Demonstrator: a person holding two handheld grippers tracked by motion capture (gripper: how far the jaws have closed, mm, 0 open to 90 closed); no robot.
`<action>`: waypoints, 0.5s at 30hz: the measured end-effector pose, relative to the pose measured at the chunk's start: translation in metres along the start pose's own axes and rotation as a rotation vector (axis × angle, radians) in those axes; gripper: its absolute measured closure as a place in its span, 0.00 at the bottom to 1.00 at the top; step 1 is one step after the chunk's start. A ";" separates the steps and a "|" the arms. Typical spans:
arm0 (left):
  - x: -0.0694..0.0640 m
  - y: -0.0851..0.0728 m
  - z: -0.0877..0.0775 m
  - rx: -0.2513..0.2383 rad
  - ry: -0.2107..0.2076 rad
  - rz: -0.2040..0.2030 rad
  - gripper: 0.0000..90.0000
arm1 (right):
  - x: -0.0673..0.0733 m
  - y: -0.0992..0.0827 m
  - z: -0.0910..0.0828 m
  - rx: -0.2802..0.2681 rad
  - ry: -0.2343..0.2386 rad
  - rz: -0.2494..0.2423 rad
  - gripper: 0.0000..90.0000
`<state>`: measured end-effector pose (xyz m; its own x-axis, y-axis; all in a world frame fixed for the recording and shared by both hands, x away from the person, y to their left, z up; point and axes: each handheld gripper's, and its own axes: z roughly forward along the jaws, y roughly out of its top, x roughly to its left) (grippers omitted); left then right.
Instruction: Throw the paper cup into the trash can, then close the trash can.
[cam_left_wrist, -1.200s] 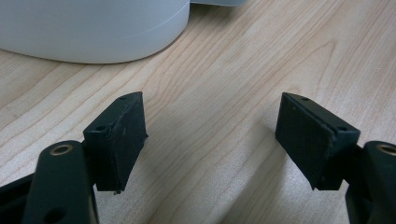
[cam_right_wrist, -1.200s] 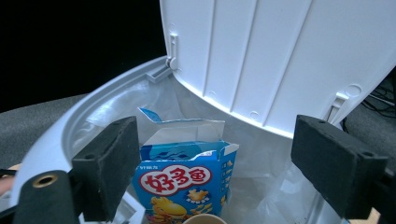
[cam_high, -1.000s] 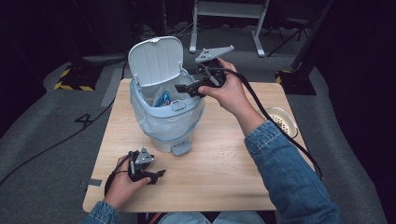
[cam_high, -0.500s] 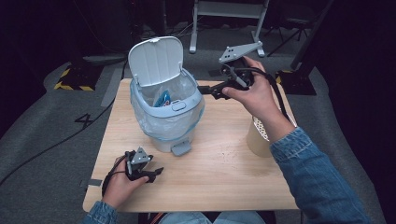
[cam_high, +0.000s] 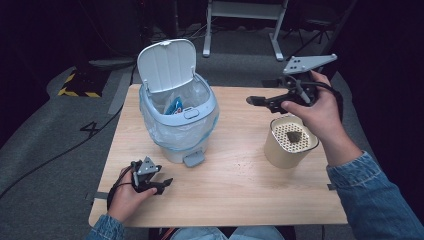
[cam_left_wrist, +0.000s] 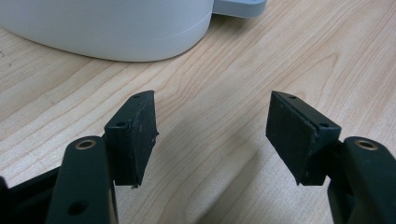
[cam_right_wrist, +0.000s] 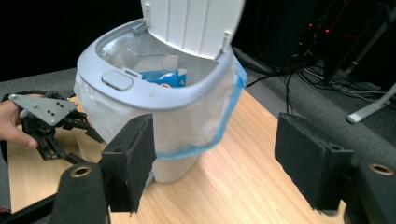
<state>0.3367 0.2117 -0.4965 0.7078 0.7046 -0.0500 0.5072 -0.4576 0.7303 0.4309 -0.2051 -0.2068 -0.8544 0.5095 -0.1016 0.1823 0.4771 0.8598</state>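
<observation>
A pale grey pedal bin (cam_high: 177, 132) stands on the wooden table (cam_high: 235, 190), lid (cam_high: 167, 62) up, lined with a clear bag; a blue packet (cam_high: 176, 106) lies inside. My right gripper (cam_high: 256, 102) hovers to the right of the bin, pointing at it, over the far side of a beige cup (cam_high: 282, 152). In the right gripper view its jaws (cam_right_wrist: 215, 158) frame the bin (cam_right_wrist: 154, 93); they have just been closing a little, with nothing between them. My left gripper (cam_high: 167, 184) rests on the table in front of the bin (cam_left_wrist: 107, 28). Its jaws (cam_left_wrist: 212, 130) likewise narrowed slightly and hold nothing.
The beige cup has a perforated insert (cam_high: 292, 136) with a small dark piece on it. The bin's pedal (cam_high: 194, 159) sticks out toward me. Cables and a metal stand foot (cam_high: 240, 30) lie on the dark floor beyond the table.
My right gripper has swung from above the bin's rim out to the right and a little up. The left hand stayed in place.
</observation>
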 end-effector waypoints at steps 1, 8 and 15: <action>0.001 0.001 -0.001 -0.002 -0.001 0.002 0.38 | -0.003 -0.009 -0.010 -0.003 -0.004 0.015 0.33; 0.003 0.002 -0.002 -0.016 -0.009 -0.007 0.38 | -0.007 -0.041 -0.038 -0.006 -0.008 0.044 0.37; 0.006 0.007 -0.012 -0.050 -0.027 -0.013 0.38 | -0.007 -0.083 -0.056 -0.015 -0.019 0.066 0.40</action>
<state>0.3385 0.2194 -0.4831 0.7147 0.6951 -0.0775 0.4915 -0.4203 0.7627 0.3945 -0.2878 -0.2493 -0.8310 0.5536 -0.0536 0.2307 0.4308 0.8725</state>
